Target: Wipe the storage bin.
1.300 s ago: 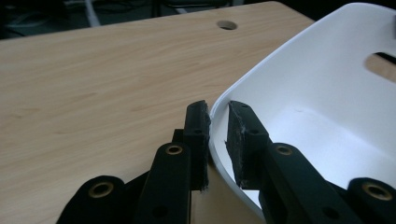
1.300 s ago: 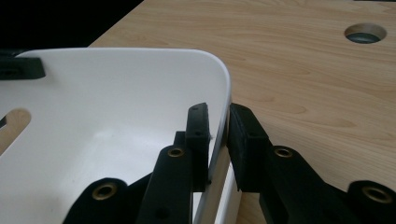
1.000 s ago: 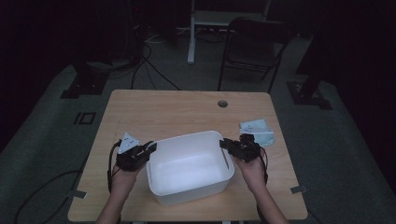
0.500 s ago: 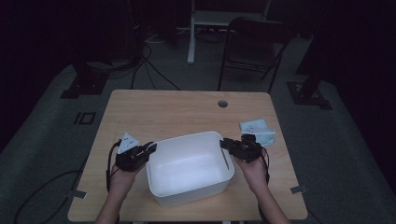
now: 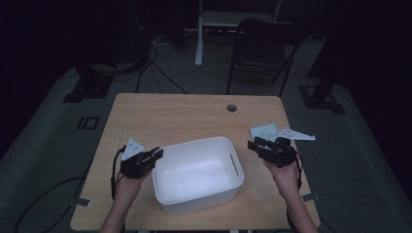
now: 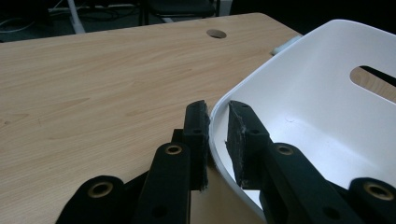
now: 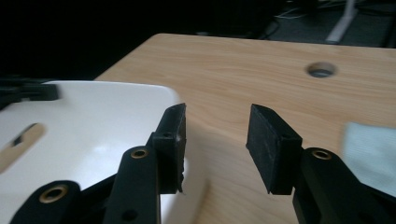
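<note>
The room around the surface (image 5: pixel 184 116) is dark, and the floor, cables and a chair (image 5: pixel 265 48) beyond it are hard to make out. At the left, the left tool (image 5: pixel 156 154) sits at the left rim of the white tub (image 5: pixel 194 189). In the left gripper view its jaws straddle that rim, one pad outside against the wall and one inside with a thin gap, so it is nearly closed on the rim; whether it truly pinches I cannot tell. The tub stands upright on the near middle of the surface, its long axis running left to right, slightly skewed, a slot handle in its right wall. The right tool (image 5: pixel 254 144) hovers just beside the tub's right side, apart from it, jaws spread with nothing between them. Behind it lies a pale cloth (image 5: pixel 265 131), partly covered by the tool's grey plate.
</note>
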`<control>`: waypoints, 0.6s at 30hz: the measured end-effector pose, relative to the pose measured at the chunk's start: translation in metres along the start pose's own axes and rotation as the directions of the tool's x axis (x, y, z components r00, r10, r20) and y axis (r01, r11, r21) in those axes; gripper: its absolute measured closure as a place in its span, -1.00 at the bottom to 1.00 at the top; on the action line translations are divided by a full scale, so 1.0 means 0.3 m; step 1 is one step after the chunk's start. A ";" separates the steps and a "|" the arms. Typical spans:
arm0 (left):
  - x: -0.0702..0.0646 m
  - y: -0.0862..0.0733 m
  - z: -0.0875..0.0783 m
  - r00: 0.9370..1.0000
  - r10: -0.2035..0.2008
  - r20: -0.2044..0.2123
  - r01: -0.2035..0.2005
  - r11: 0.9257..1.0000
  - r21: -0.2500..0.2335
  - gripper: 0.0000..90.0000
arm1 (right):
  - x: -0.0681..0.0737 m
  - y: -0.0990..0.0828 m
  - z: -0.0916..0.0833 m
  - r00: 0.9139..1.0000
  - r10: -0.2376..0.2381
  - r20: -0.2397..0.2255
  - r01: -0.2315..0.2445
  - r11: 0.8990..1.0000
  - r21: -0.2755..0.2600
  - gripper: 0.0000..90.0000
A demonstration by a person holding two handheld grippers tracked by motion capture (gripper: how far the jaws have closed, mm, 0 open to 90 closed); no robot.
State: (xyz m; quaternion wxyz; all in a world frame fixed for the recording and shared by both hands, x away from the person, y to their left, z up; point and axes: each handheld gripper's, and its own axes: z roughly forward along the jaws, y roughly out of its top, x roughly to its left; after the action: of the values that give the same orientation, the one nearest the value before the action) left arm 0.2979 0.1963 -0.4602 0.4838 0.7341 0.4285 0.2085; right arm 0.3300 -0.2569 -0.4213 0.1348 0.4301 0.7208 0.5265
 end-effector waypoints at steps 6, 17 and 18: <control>0.002 -0.001 0.002 1.000 -0.002 0.005 0.002 1.000 -0.004 0.73 | -0.128 -0.013 -0.012 0.994 0.014 0.110 -0.014 1.000 -0.002 0.22; 0.002 -0.002 0.006 1.000 -0.002 0.007 0.002 1.000 -0.010 0.73 | -0.330 -0.037 0.038 0.973 0.070 0.219 -0.077 0.997 0.021 0.06; 0.001 -0.001 0.007 1.000 -0.002 0.009 0.002 1.000 -0.010 0.73 | -0.343 -0.040 0.045 0.970 0.073 0.233 -0.080 0.997 0.021 0.07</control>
State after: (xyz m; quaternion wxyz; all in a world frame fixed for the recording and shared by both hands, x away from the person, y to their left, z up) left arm 0.2995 0.1956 -0.4615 0.4896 0.7320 0.4262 0.2070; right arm 0.3942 -0.3276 -0.4641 0.1914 0.5180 0.6908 0.4667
